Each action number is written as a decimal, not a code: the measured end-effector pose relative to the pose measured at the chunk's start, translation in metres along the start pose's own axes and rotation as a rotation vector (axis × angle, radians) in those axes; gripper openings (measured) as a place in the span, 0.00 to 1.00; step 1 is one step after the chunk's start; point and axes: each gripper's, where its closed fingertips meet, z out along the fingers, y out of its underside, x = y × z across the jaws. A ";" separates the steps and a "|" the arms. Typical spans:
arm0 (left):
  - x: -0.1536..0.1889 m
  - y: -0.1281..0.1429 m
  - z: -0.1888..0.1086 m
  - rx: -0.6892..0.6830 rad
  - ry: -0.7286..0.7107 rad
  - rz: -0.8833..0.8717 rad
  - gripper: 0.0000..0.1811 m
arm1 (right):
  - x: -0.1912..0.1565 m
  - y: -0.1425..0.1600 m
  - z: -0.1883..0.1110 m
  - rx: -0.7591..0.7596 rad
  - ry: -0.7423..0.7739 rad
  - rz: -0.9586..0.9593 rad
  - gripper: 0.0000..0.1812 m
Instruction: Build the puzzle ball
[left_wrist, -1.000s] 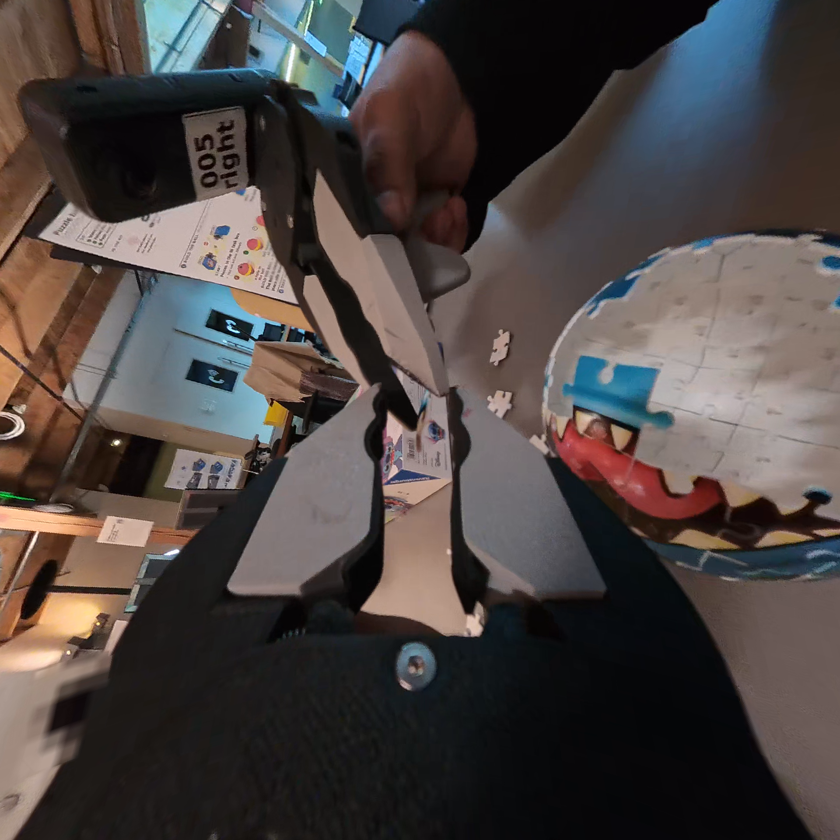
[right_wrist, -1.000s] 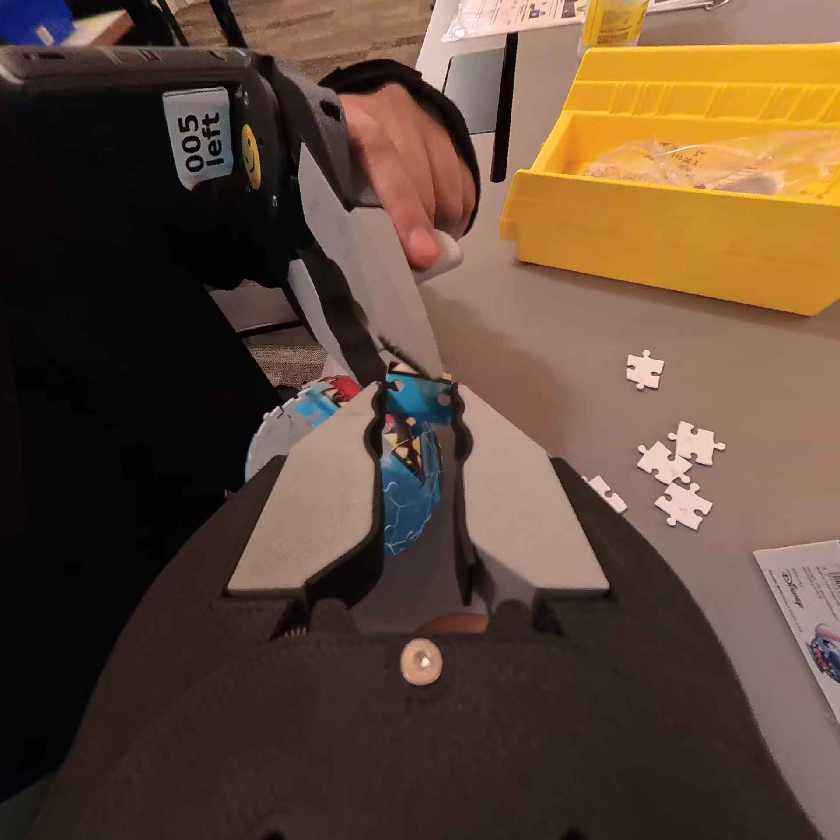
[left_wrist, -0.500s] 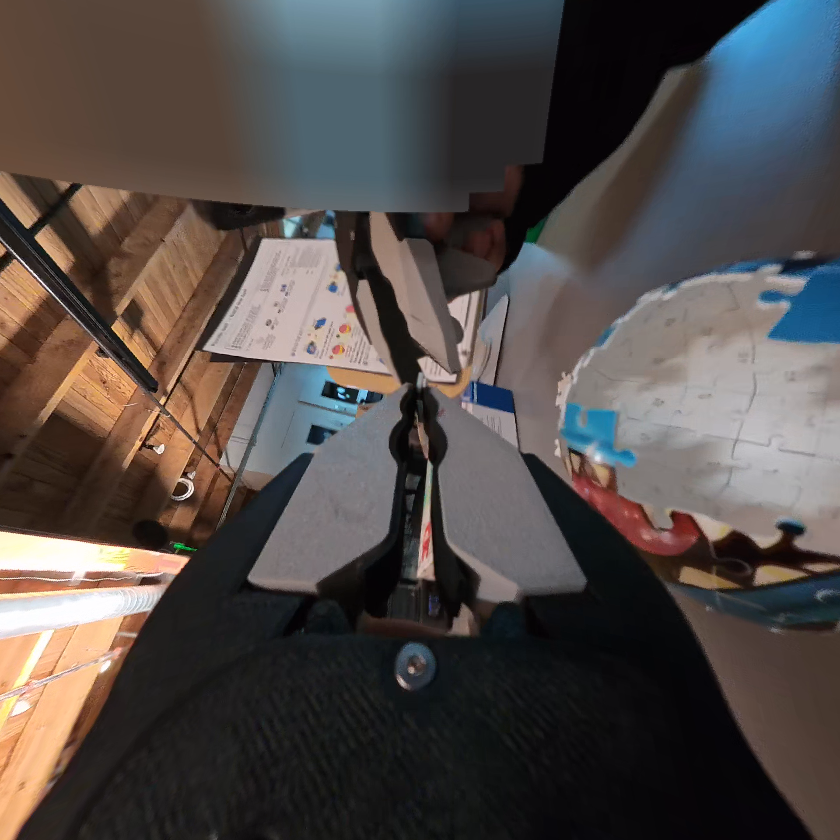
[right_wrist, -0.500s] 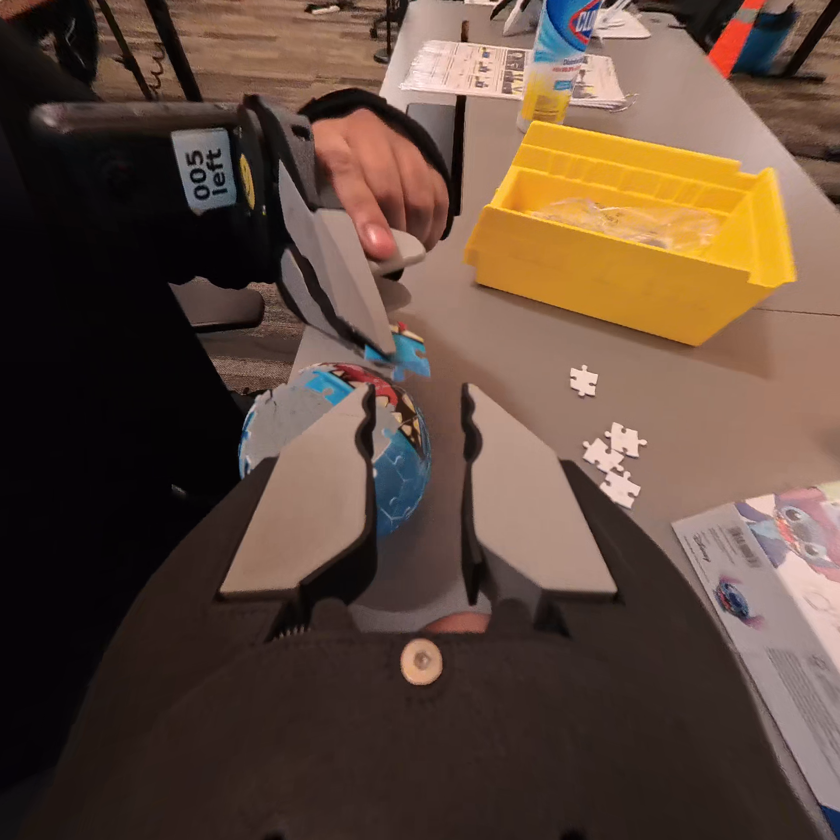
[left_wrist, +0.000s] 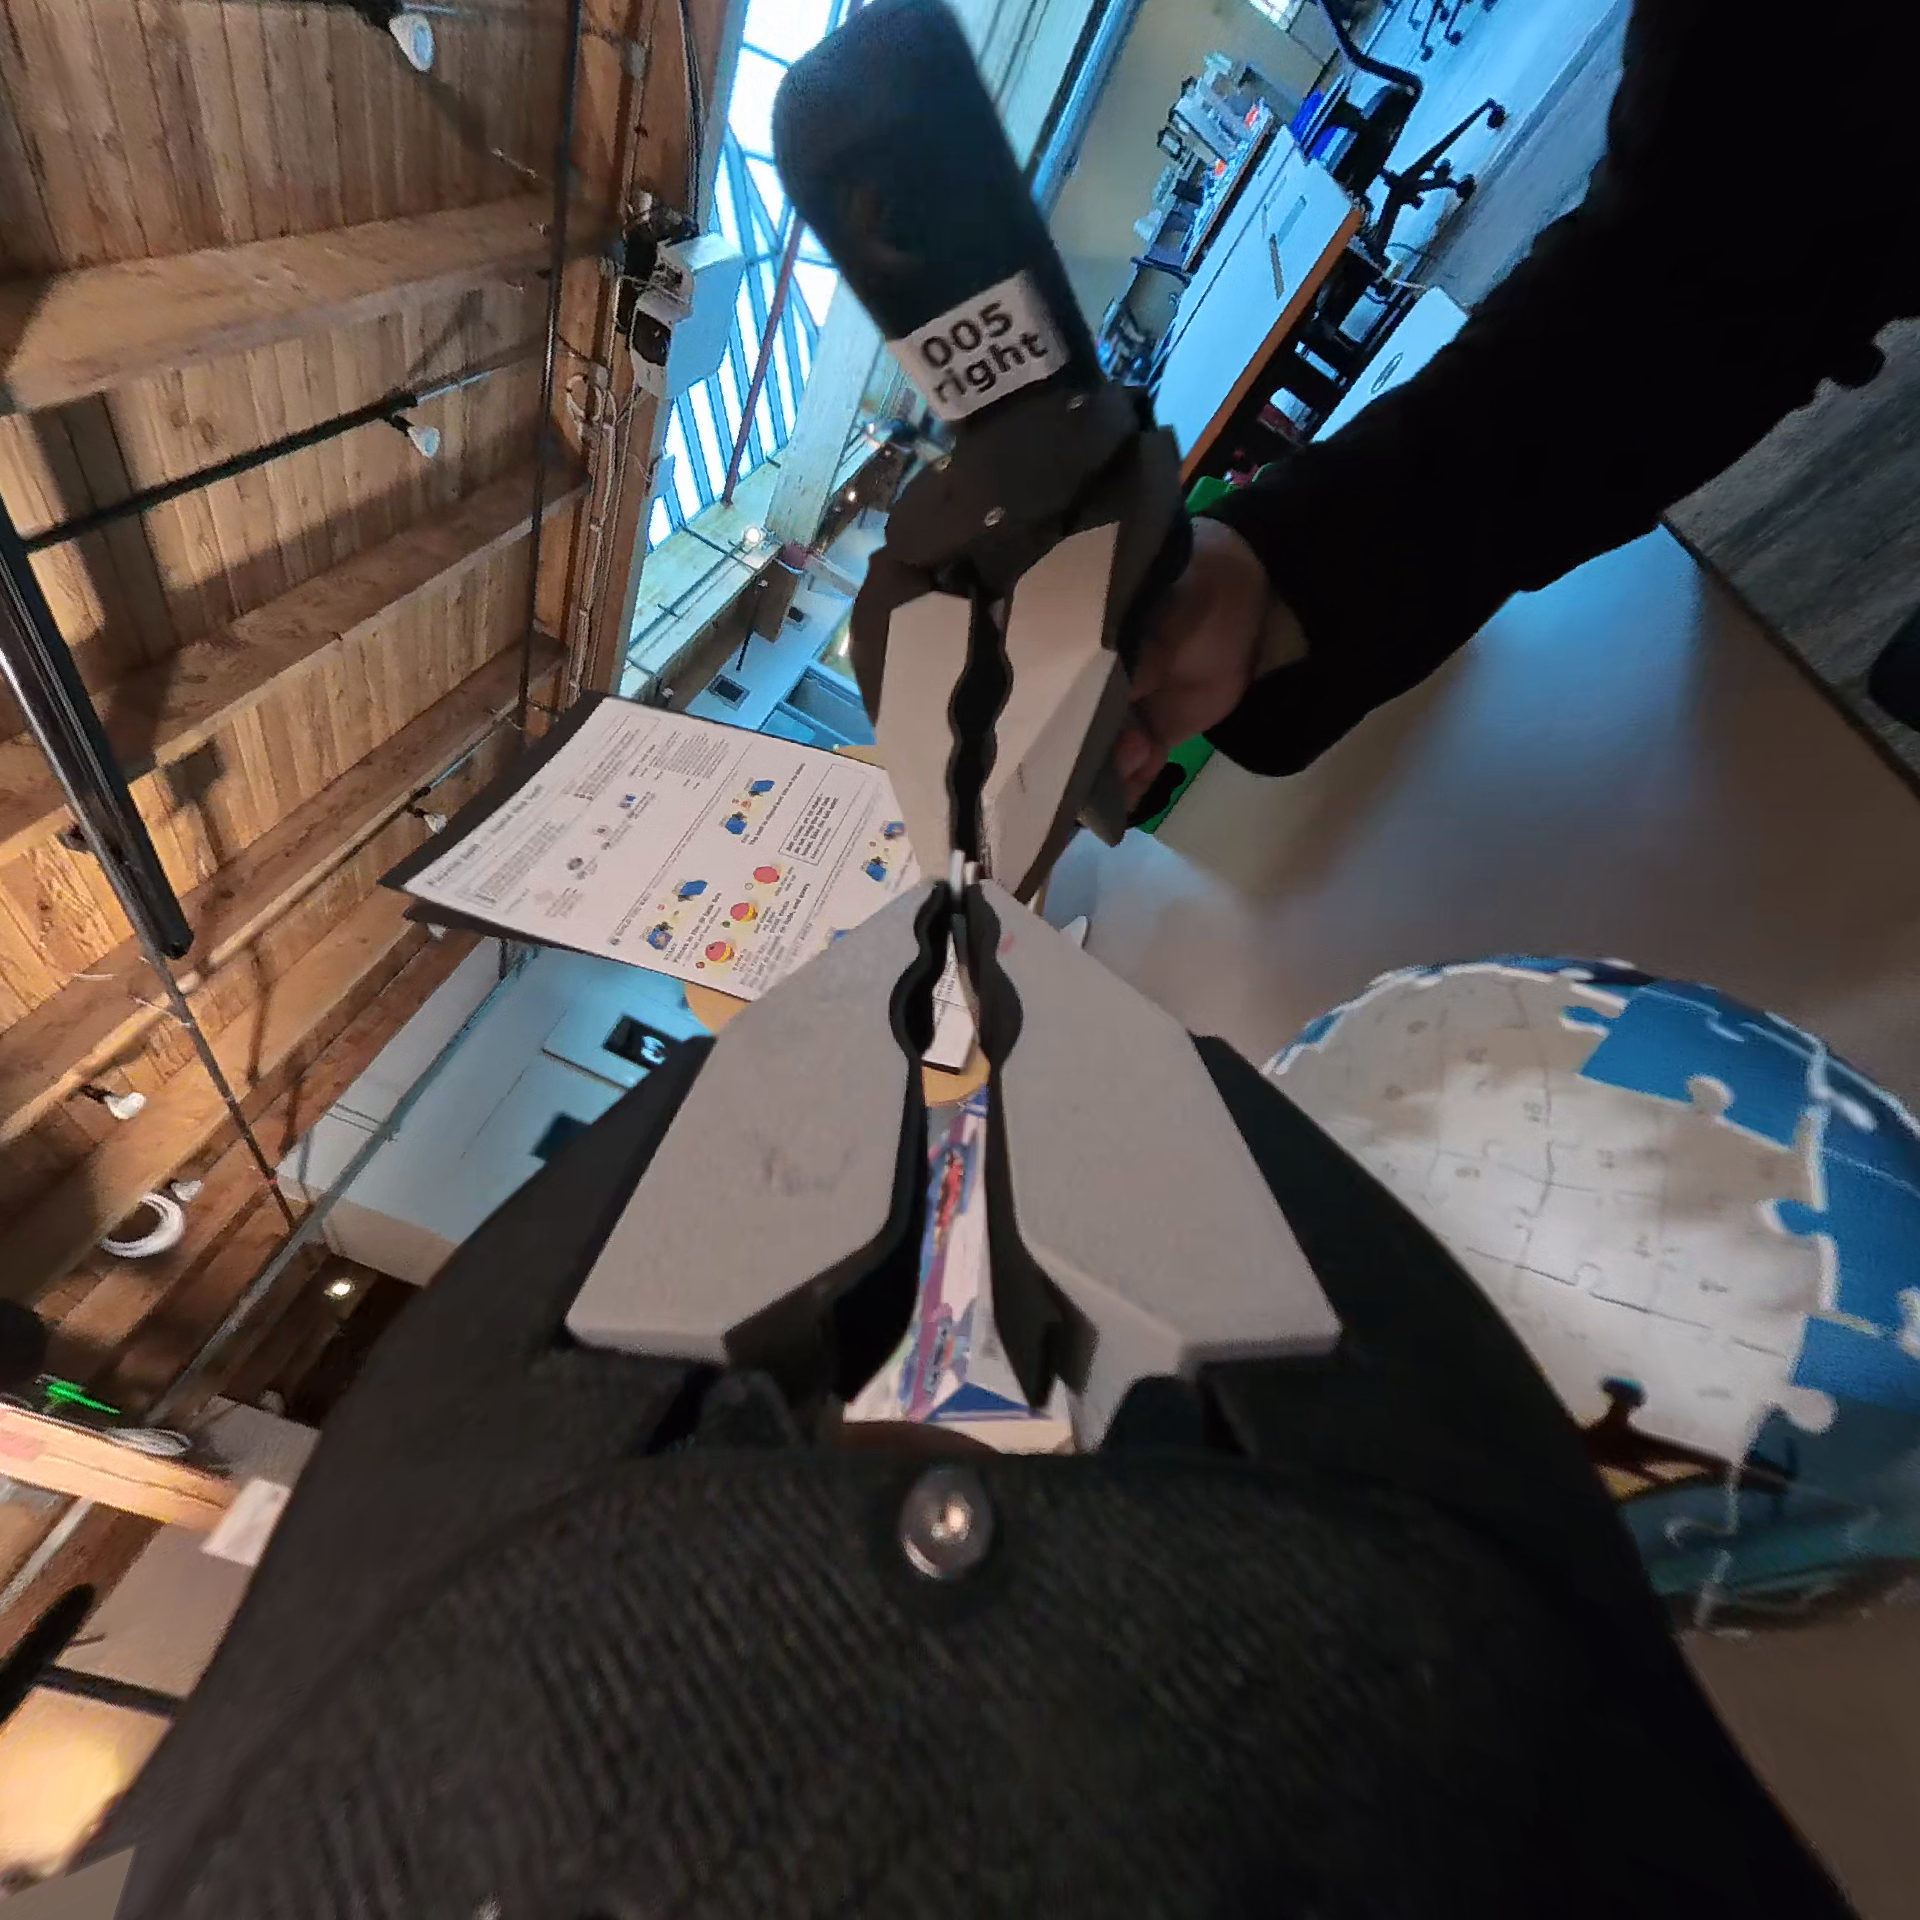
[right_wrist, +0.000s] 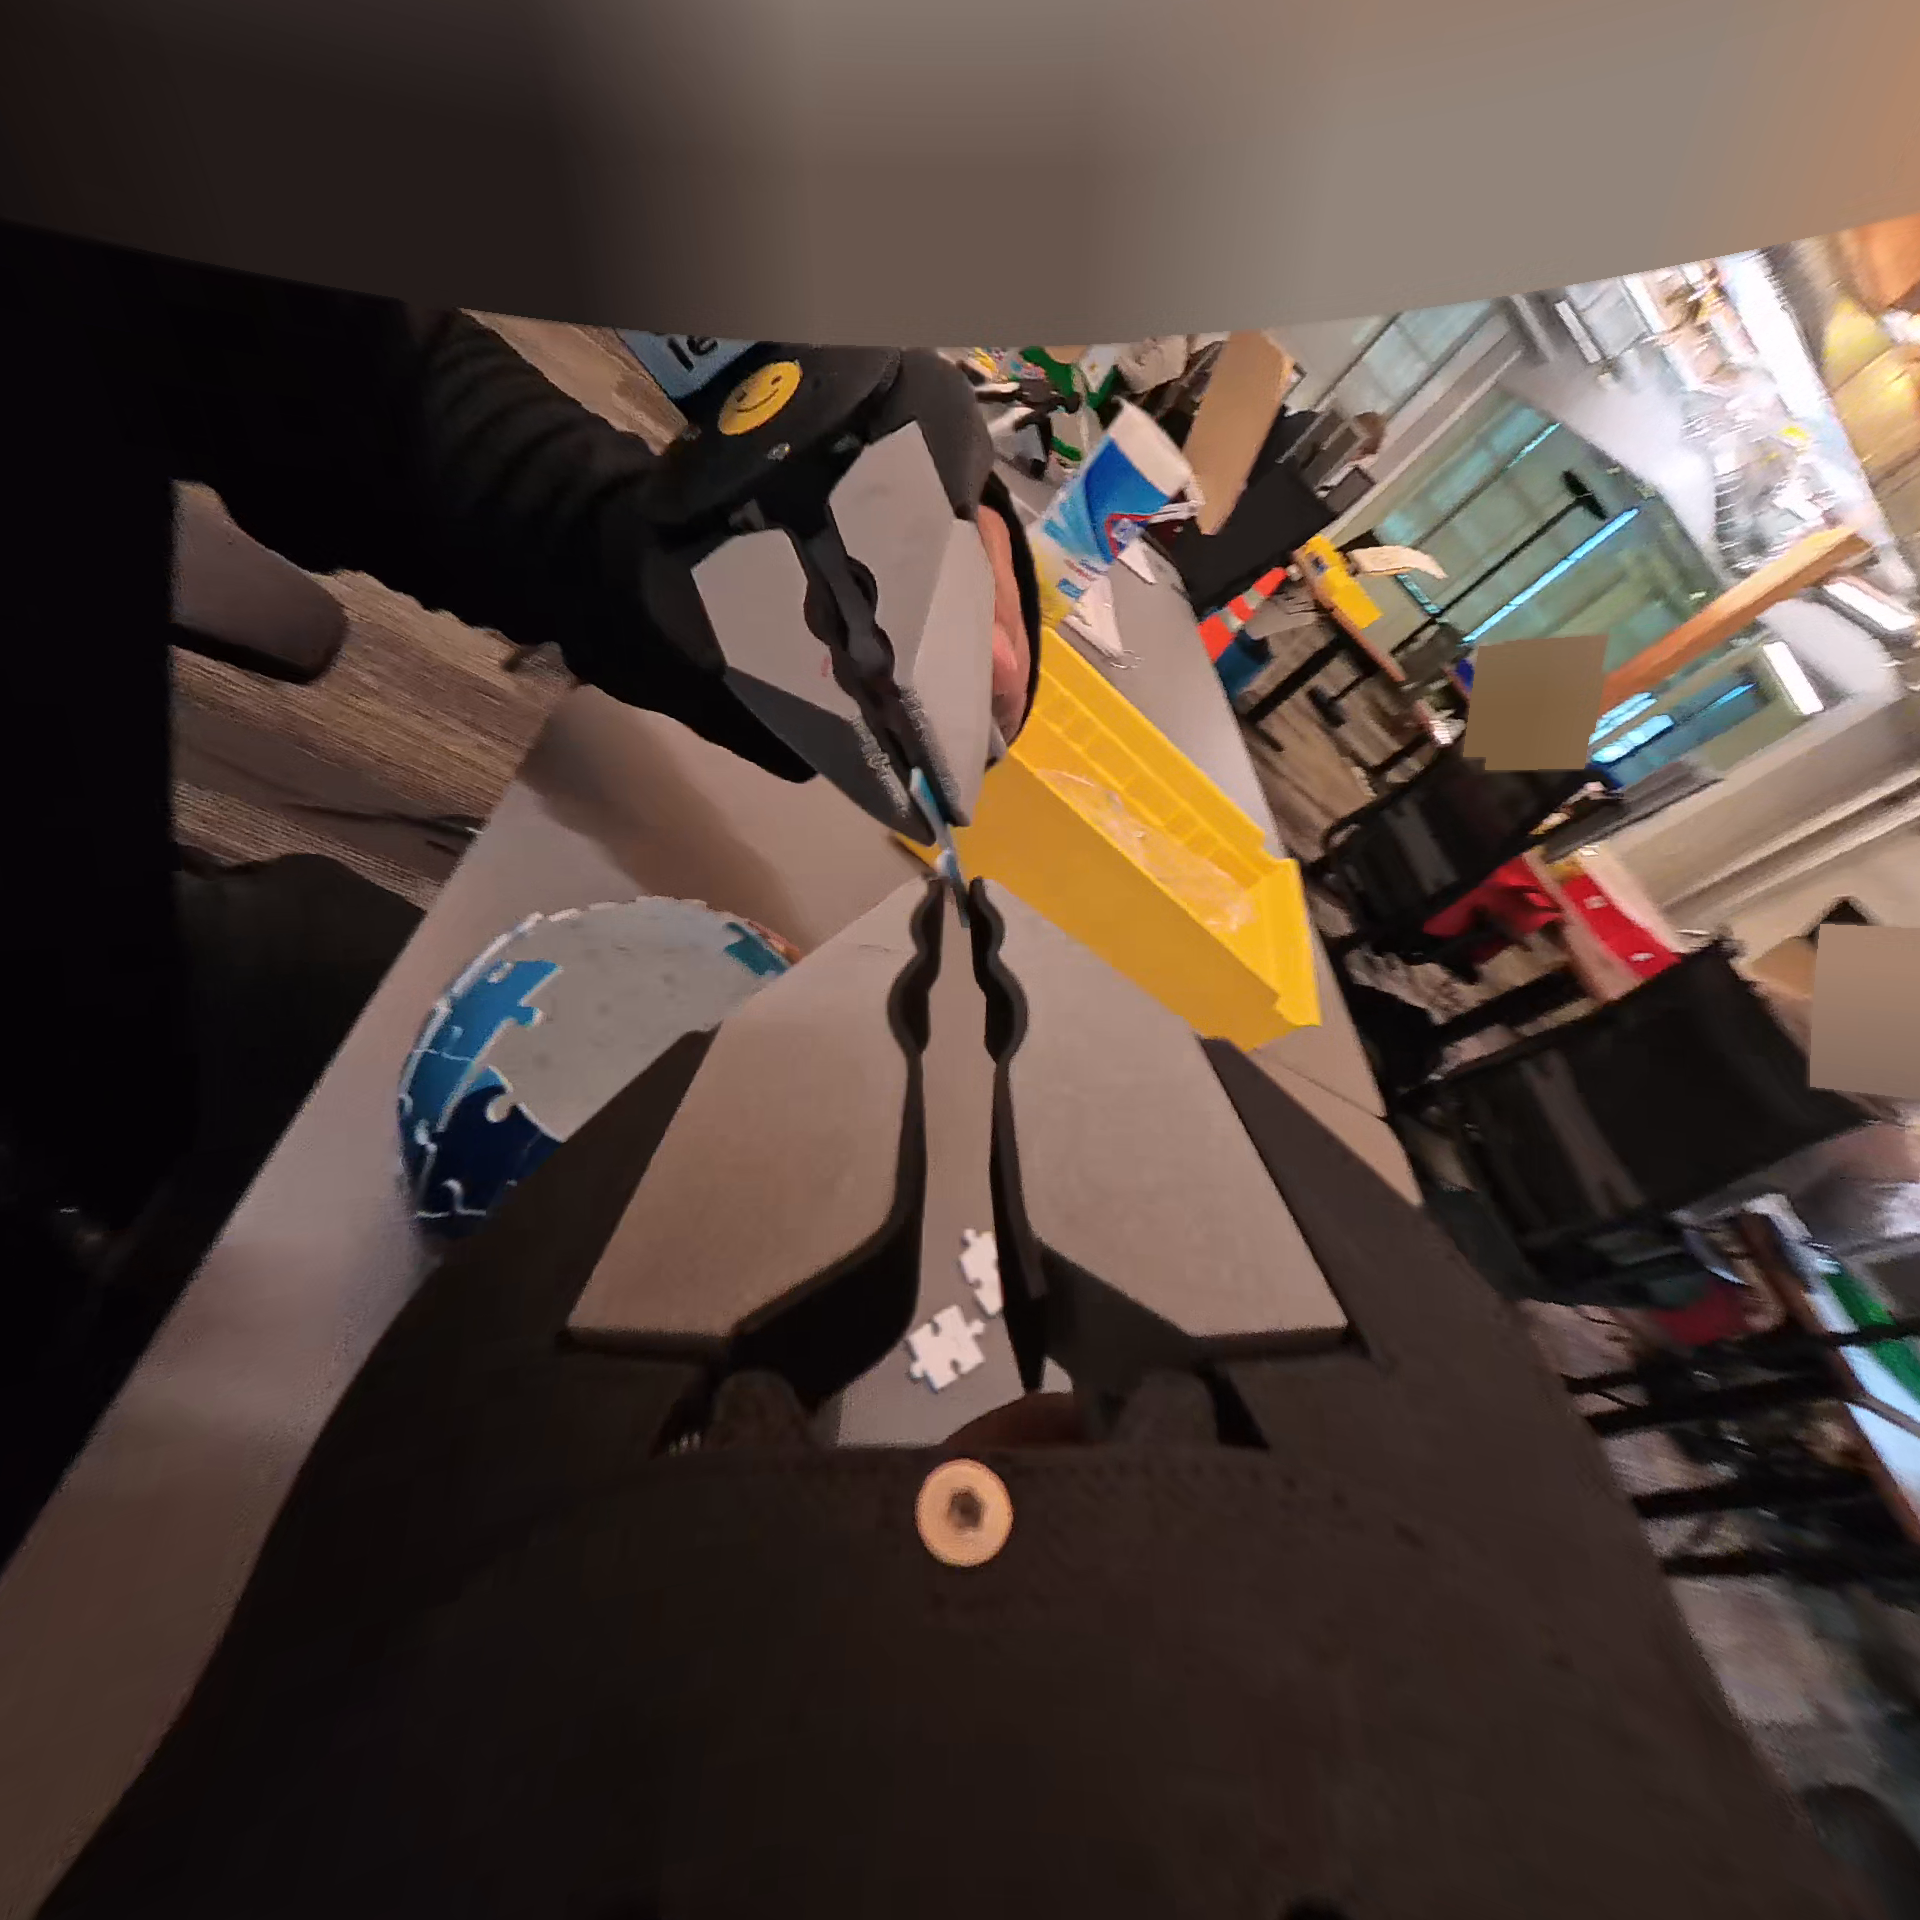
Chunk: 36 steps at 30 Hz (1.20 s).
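Observation:
A small puzzle piece (left_wrist: 961, 871), seen edge-on, is pinched between both grippers, which meet tip to tip above the table. My left gripper (left_wrist: 958, 914) is shut on one end of it. My right gripper (right_wrist: 954, 896) is shut on the other end, and the piece's blue edge (right_wrist: 948, 857) shows between the tips. The right gripper also shows in the left wrist view (left_wrist: 971, 847), and the left gripper in the right wrist view (right_wrist: 930, 821). The partly built puzzle ball (left_wrist: 1558, 1195), blue with a large pale area, rests on the grey table (left_wrist: 1455, 831) below, also seen in the right wrist view (right_wrist: 582, 997).
A yellow bin (right_wrist: 1143, 883) holding a clear bag stands behind the grippers. Loose white puzzle pieces (right_wrist: 945, 1351) lie on the table under my right gripper. A wipes canister (right_wrist: 1112, 509) stands farther back. An instruction sheet (left_wrist: 675, 842) and a printed leaflet (left_wrist: 951, 1247) are nearby. Both grippers' tips are close together, under 4 cm apart.
Half a second ago my right gripper was open and the left alone held the piece. Now the right has shut on it too. Both grippers have risen and tilted up from the ball.

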 end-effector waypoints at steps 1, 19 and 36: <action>0.000 0.002 -0.001 -0.002 0.007 -0.032 0.00 | 0.001 0.001 0.001 -0.014 0.017 -0.019 0.00; 0.031 0.051 -0.051 -0.353 0.125 -0.520 0.14 | -0.016 0.058 0.013 -0.344 -0.072 -0.198 0.00; 0.029 0.067 -0.061 -0.224 0.116 -0.641 0.13 | -0.019 0.065 0.020 -0.230 -0.051 -0.320 0.00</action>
